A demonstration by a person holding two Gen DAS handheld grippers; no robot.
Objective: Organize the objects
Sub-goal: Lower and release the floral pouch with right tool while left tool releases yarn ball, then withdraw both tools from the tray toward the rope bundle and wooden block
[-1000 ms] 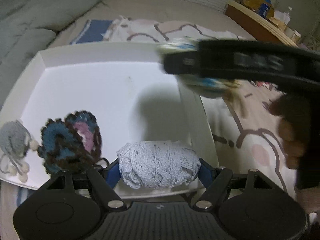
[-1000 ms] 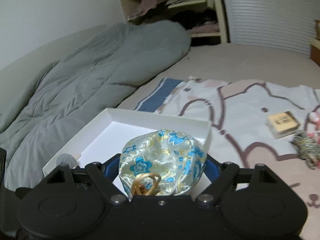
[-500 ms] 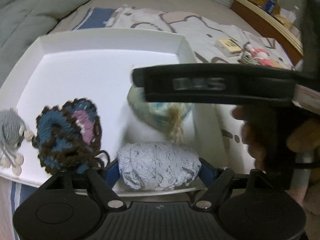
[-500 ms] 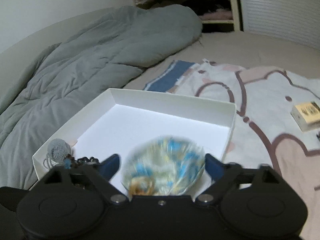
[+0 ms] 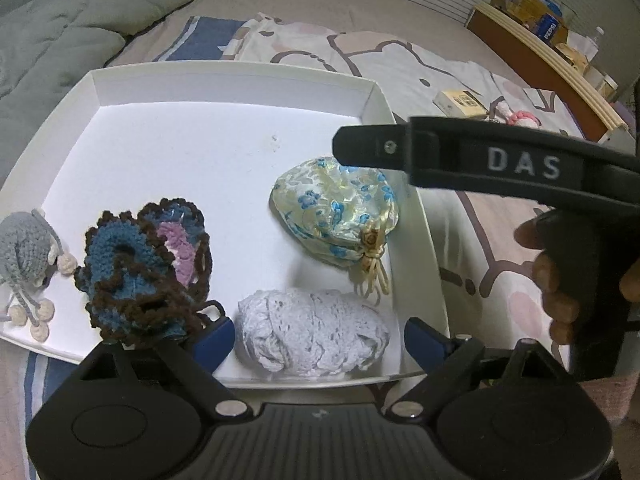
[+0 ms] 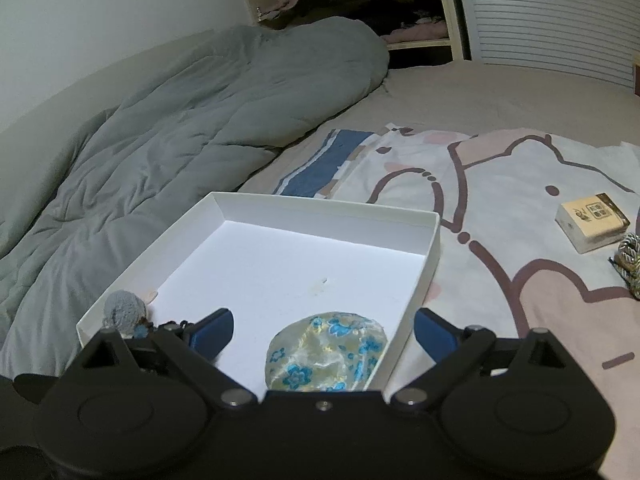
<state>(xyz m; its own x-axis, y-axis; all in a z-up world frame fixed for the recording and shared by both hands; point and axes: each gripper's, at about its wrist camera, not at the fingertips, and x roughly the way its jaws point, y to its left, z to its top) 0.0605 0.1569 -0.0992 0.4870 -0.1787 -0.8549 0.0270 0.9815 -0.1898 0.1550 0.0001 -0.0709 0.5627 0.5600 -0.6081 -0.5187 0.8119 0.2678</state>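
A white open box point(image 5: 240, 68) lies on the bed. Inside it are a grey crochet toy point(image 5: 24, 248), a blue and brown crochet piece point(image 5: 148, 272), a floral satin pouch point(image 5: 332, 216) and a white lace pouch point(image 5: 312, 332). My left gripper point(image 5: 318, 338) straddles the lace pouch. Its jaws are opening, and a gap shows at the right pad. My right gripper point(image 6: 322, 334) is open over the box point(image 6: 320, 204). The floral pouch point(image 6: 328, 352) lies loose on the box floor below it. A hand point(image 5: 560, 280) holds the right gripper's black body point(image 5: 500, 164).
A grey duvet point(image 6: 180, 140) is bunched left of the box. On the patterned sheet to the right lie a small tan carton point(image 6: 592, 224), a silver cord tassel point(image 6: 630, 264) and a pink item point(image 5: 520, 118). A wooden shelf point(image 5: 540, 40) with cans runs at far right.
The right gripper came in over the box, opened and let go of the floral pouch, which now rests in the box. The left jaws spread away from the lace pouch.
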